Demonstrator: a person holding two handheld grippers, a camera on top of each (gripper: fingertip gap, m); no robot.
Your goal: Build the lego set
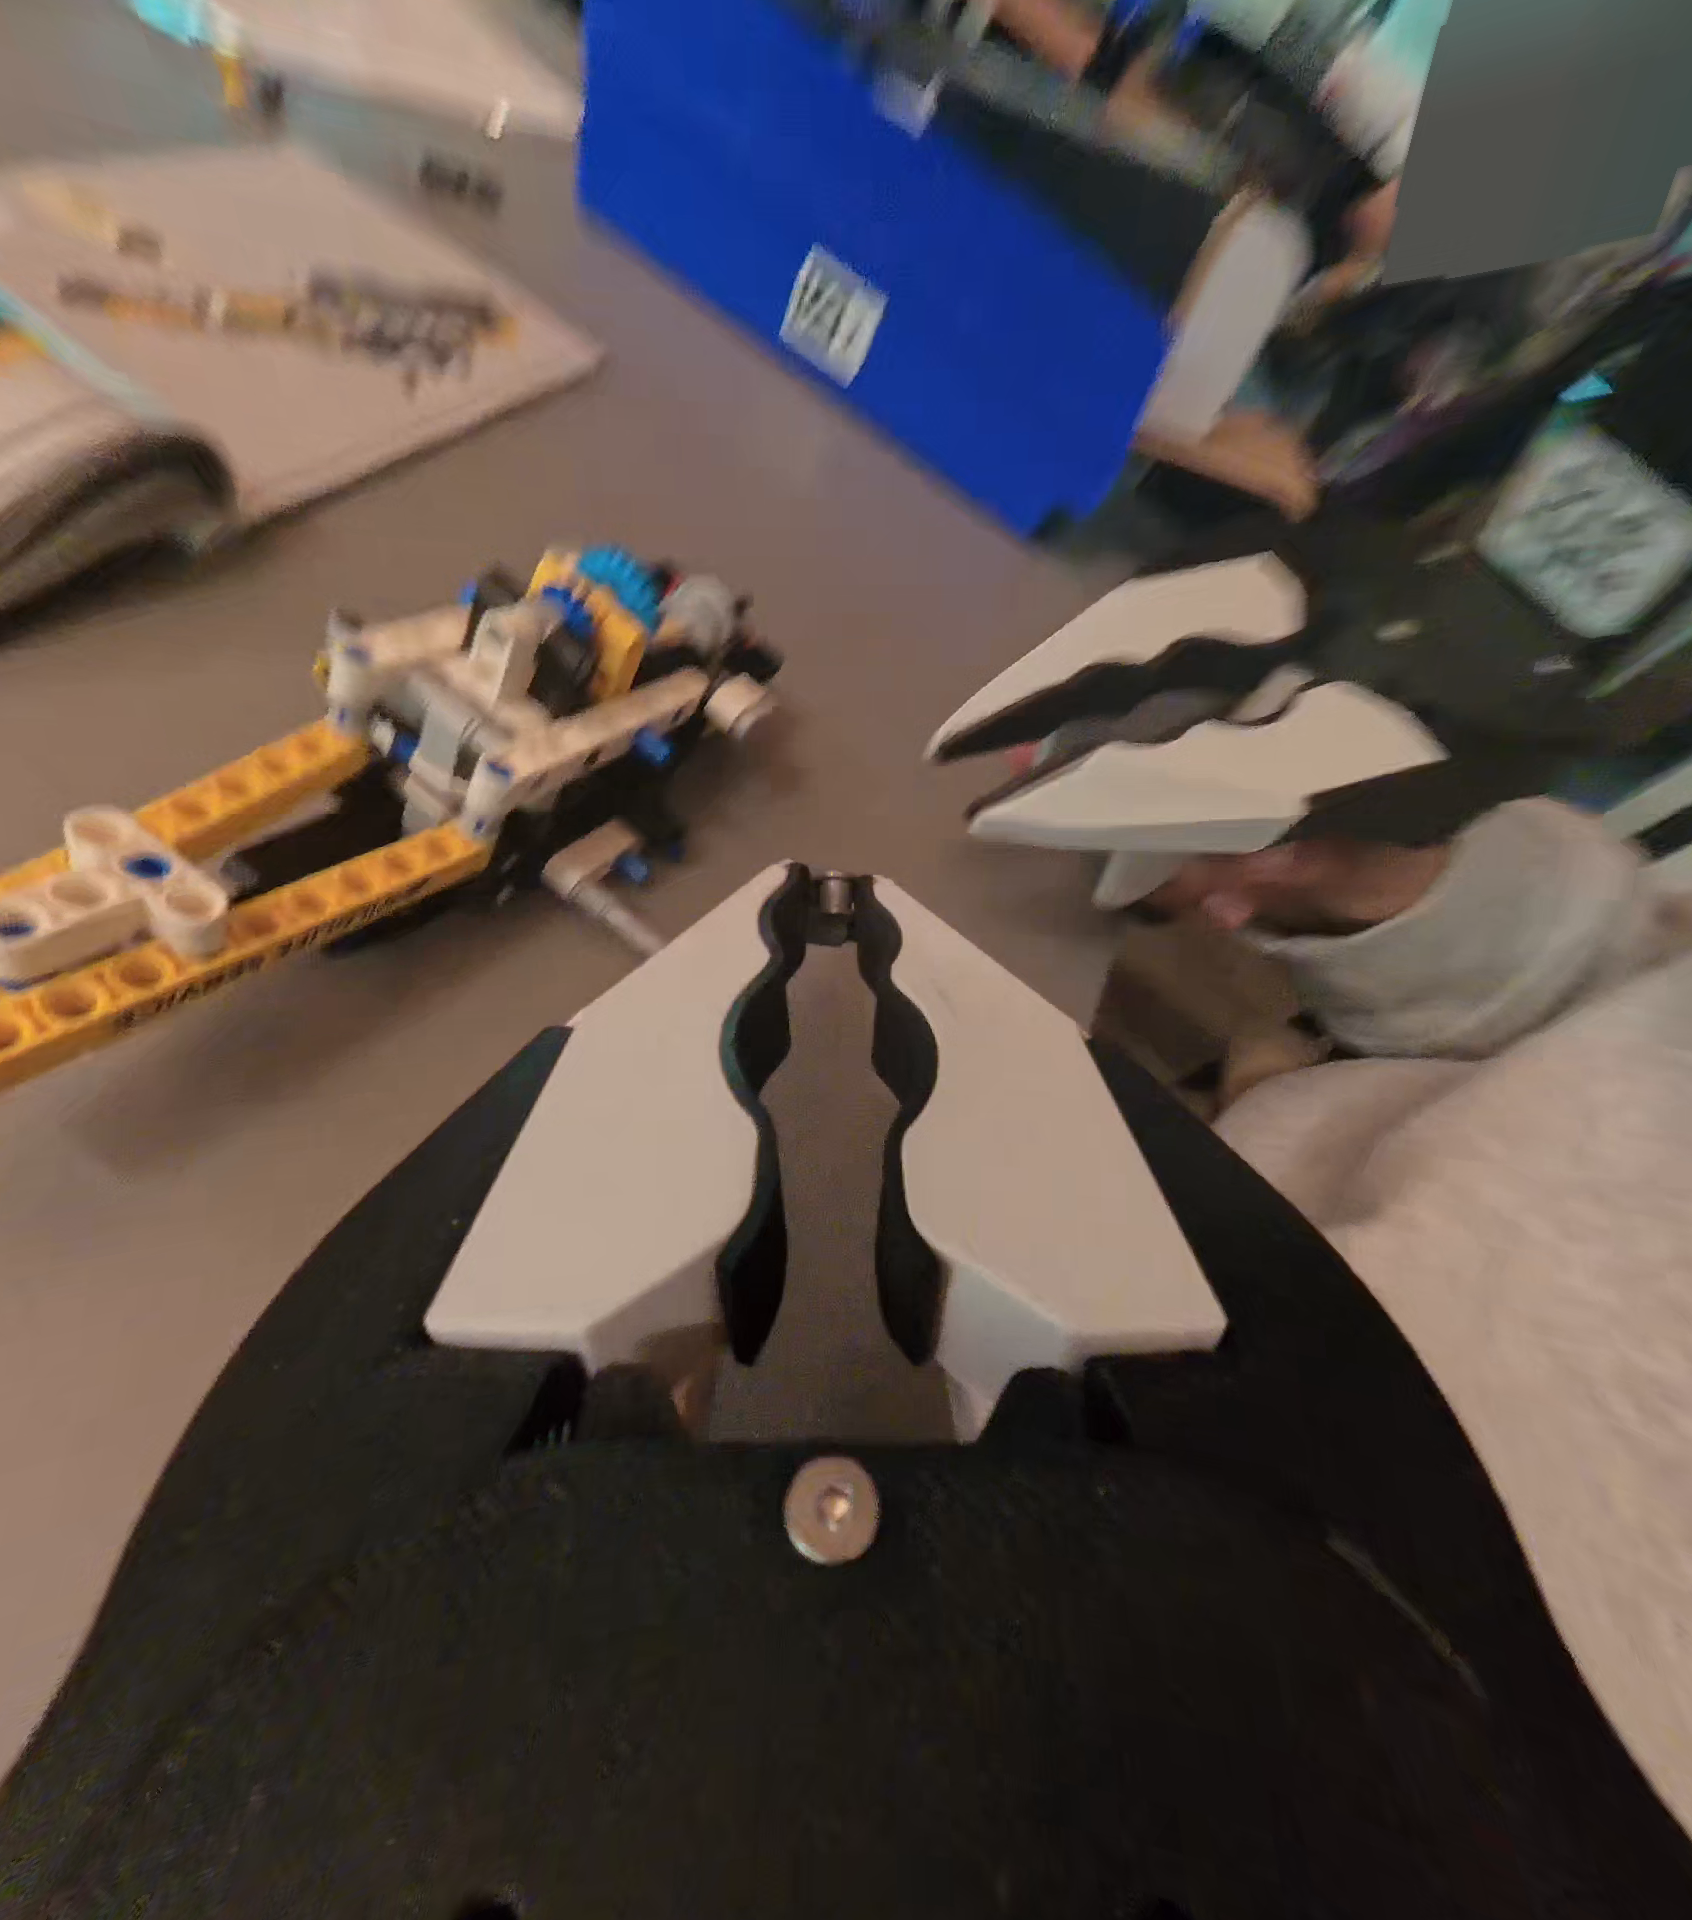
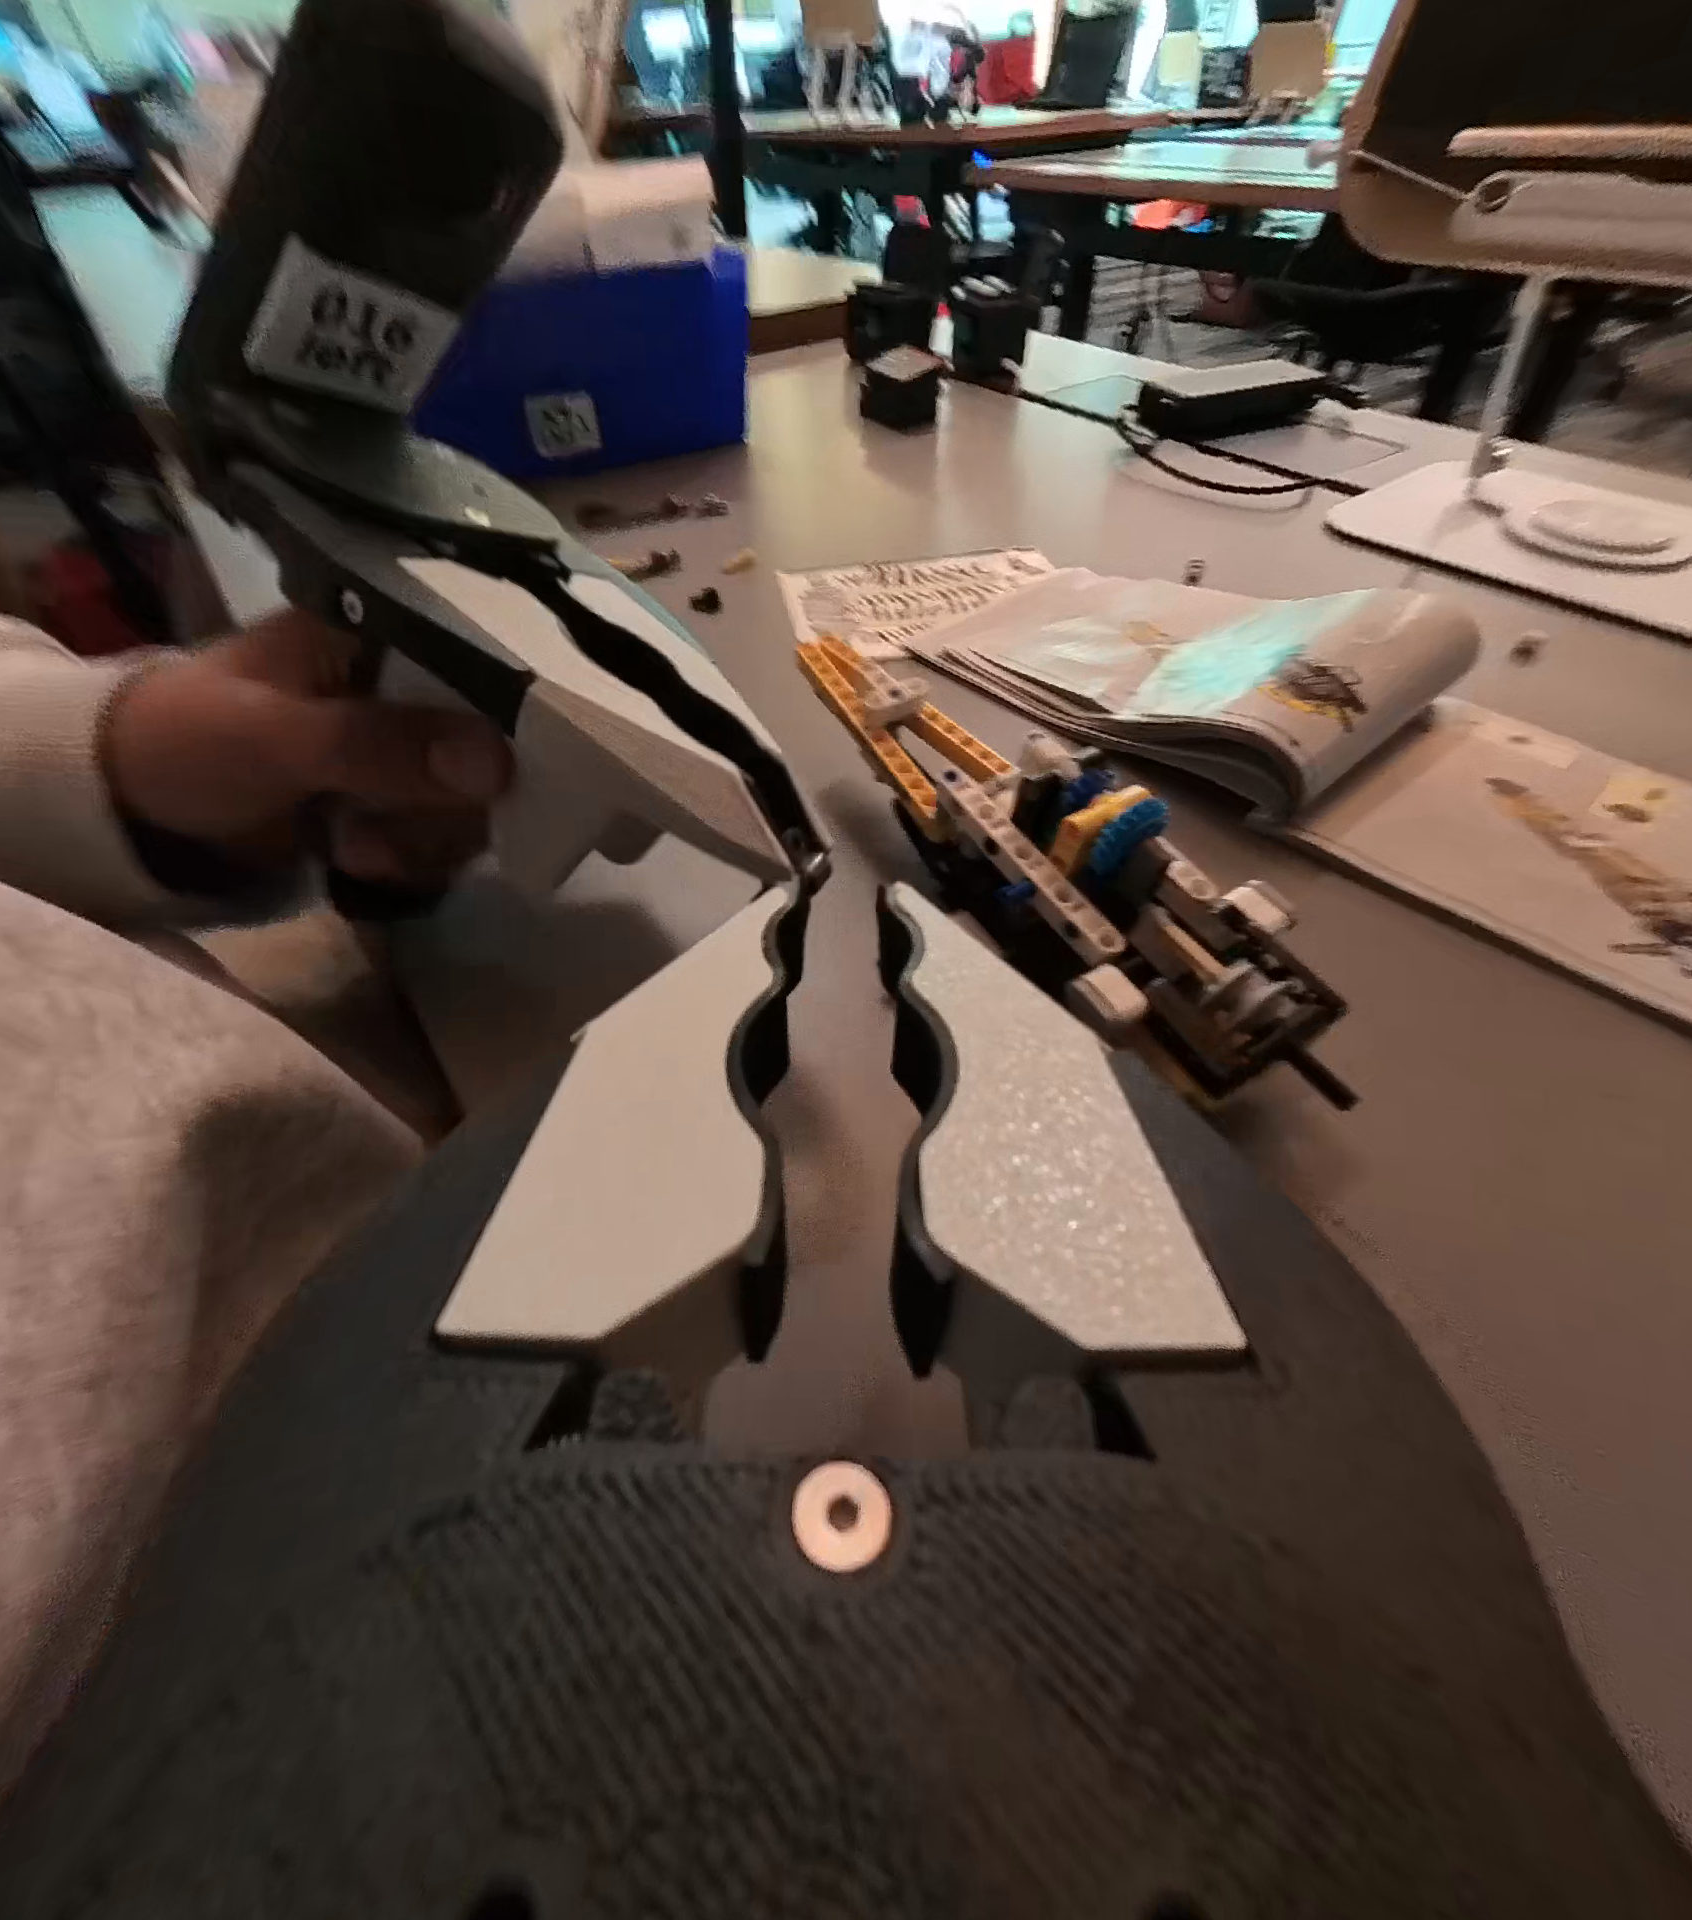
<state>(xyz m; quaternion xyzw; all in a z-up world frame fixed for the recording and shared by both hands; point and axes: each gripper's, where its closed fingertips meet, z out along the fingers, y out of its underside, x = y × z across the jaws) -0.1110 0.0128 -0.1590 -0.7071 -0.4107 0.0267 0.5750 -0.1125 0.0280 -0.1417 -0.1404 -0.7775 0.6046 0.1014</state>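
The left gripper [image 1: 829,896] pinches a small grey cylindrical Lego pin [image 1: 831,906] at its fingertips, while the right gripper [image 2: 840,902] hangs beside it, fingers parted and empty. The half-built yellow, white and black Lego model [image 1: 468,748] lies on the grey table [image 1: 821,540], apart from both. Likely best: steady the model with the right, then press the pin in squarely.

Each gripper pairs two pale grey wedge-shaped fingers with wavy black inner pads on a textured black body. On the left gripper [image 1: 831,894] a silver hex-socket screw [image 1: 829,1509] sits just behind the fingers; on the right gripper [image 2: 842,914] a silver washer [image 2: 840,1515] sits there. The person wears a light grey fleece sleeve [image 1: 1444,935], ribbed at the cuff.
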